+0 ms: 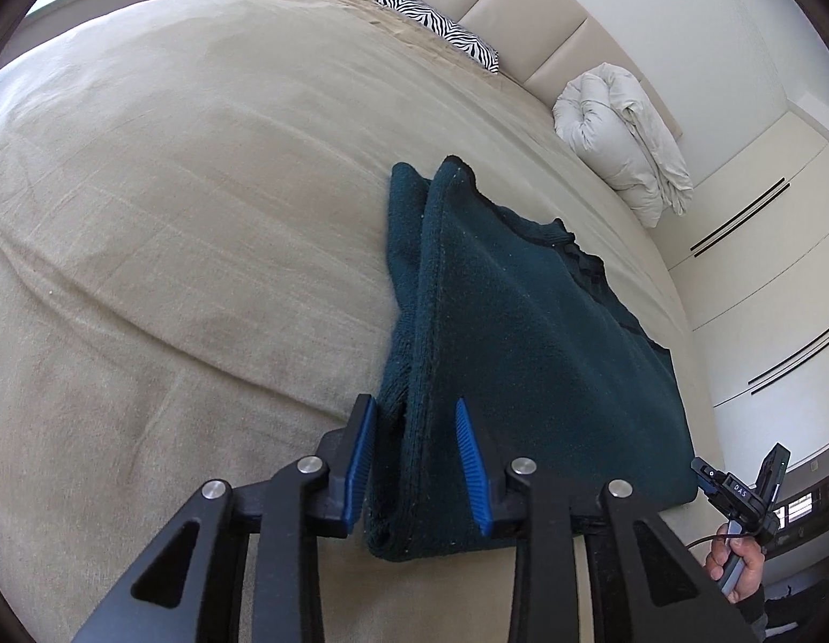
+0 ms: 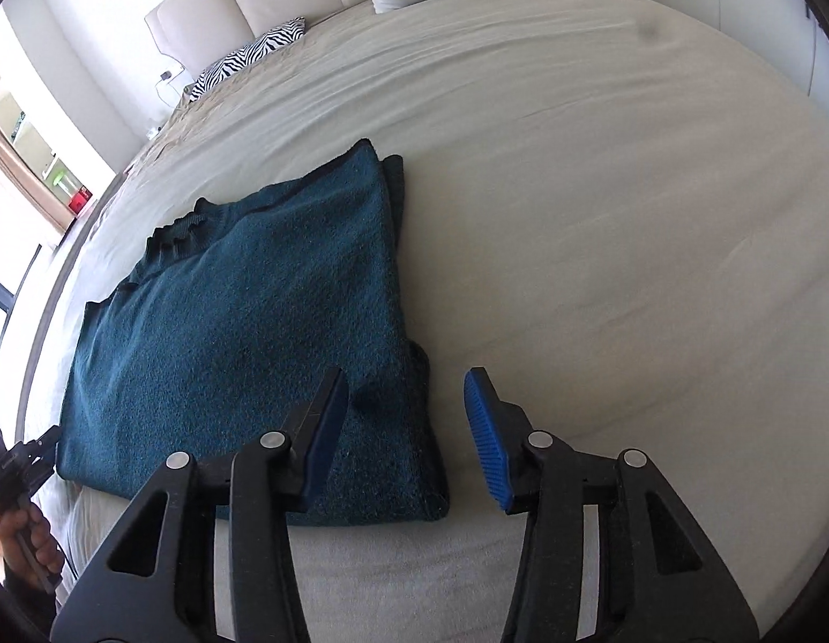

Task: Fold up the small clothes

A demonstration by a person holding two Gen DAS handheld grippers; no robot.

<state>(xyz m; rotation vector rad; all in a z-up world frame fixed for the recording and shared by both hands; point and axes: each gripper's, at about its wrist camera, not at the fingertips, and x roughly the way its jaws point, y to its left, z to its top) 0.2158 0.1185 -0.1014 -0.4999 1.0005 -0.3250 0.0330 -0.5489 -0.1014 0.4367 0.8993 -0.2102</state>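
A dark teal knit sweater (image 1: 527, 332) lies partly folded on the beige bed, one side folded over the body. My left gripper (image 1: 417, 410) is open, its blue pads on either side of the folded edge near the hem, without pinching it. In the right wrist view the sweater (image 2: 243, 321) lies left of centre. My right gripper (image 2: 406, 380) is open over its near right corner, the left finger above the fabric and the right finger over bare sheet. Each gripper shows small in the other's view, the right one (image 1: 746, 487) and the left one (image 2: 34, 450).
The beige bedsheet (image 1: 173, 214) spreads wide to the left of the sweater and to its right in the right wrist view (image 2: 628, 214). A zebra pillow (image 1: 441, 27) and a rolled white duvet (image 1: 623, 144) lie by the padded headboard (image 1: 521, 16). The bed's edge runs just beyond the sweater.
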